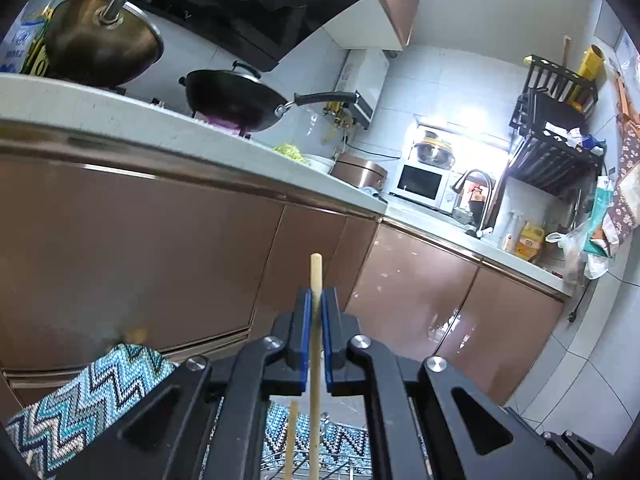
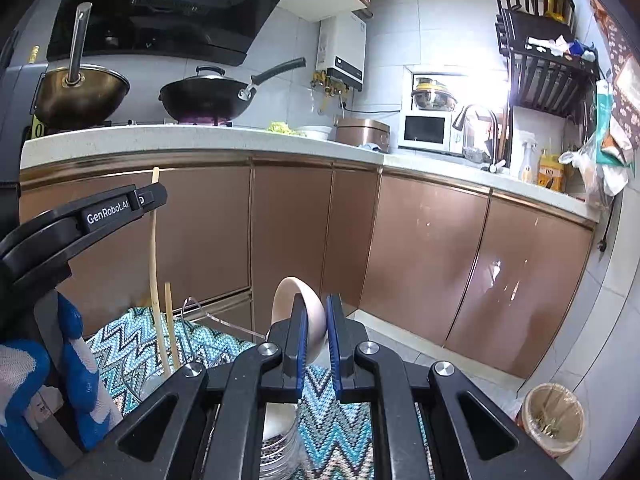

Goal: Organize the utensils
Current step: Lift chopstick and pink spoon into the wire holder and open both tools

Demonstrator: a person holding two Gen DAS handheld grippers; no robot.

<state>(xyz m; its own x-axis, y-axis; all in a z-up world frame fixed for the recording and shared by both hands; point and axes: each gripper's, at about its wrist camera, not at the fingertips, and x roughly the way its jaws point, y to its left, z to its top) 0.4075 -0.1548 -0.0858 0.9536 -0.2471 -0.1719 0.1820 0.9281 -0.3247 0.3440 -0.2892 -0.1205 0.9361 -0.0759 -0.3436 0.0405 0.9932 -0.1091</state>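
In the left wrist view my left gripper (image 1: 316, 296) is shut on a pale wooden chopstick (image 1: 315, 344) that stands upright between the blue pads. A second chopstick (image 1: 292, 440) stands just left of it, lower down, above a wire rack (image 1: 320, 464). In the right wrist view my right gripper (image 2: 316, 304) is shut on a cream spoon (image 2: 298, 304), bowl end up. Its handle runs down towards a perforated metal holder (image 2: 280, 452). The left gripper (image 2: 154, 197) shows at left with its chopstick (image 2: 152, 248), beside the second chopstick (image 2: 169, 328).
A zigzag knitted cloth (image 2: 224, 348) lies under the rack. A blue-gloved hand (image 2: 76, 360) holds the left gripper. Brown cabinet doors (image 2: 288, 232) stand close ahead under a white counter (image 2: 200, 136) with two woks. A waste bin (image 2: 552, 420) sits on the floor at right.
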